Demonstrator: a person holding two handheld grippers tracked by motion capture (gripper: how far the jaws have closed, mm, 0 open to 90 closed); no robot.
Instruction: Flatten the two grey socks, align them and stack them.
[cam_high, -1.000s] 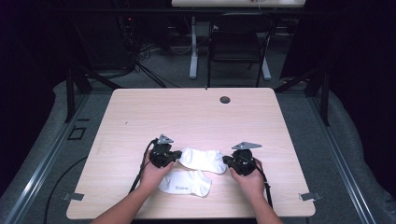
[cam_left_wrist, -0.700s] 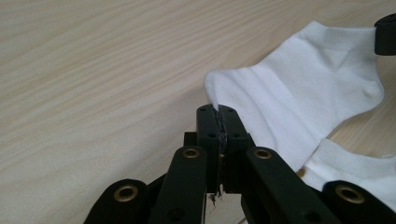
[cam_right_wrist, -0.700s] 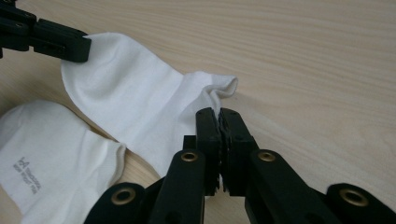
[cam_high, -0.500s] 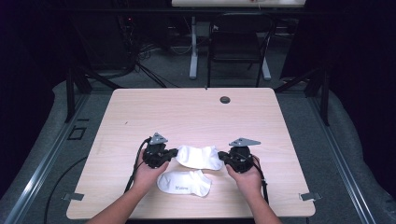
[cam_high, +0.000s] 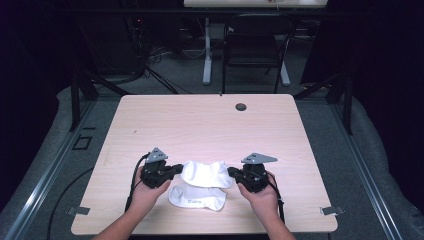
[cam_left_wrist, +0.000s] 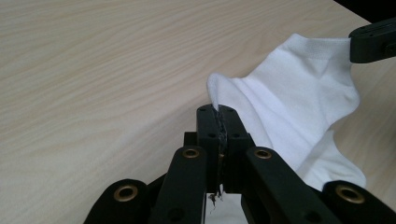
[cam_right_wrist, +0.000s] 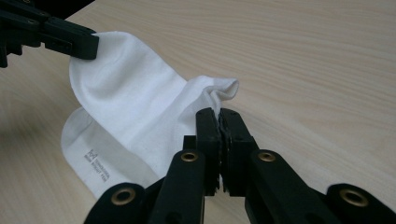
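Observation:
A white sock (cam_high: 205, 174) hangs stretched between my two grippers, just above the light wooden table (cam_high: 200, 125). My left gripper (cam_high: 179, 169) is shut on the sock's left end, with a fold of cloth (cam_left_wrist: 233, 91) pinched between its jaws (cam_left_wrist: 219, 112). My right gripper (cam_high: 231, 171) is shut on the other end, where the fabric (cam_right_wrist: 135, 88) bunches at its tips (cam_right_wrist: 219, 114). A second white sock (cam_high: 197, 197) with small printed lettering (cam_right_wrist: 100, 165) lies flat on the table under the held one.
A small black round grommet (cam_high: 241, 106) sits near the table's far edge. A dark chair (cam_high: 255, 40) and desk legs stand on the floor beyond. The person's forearms come in from the near edge.
Both grippers have risen a little and drifted left with the upper sock held between them. The lower sock has stayed in place on the table.

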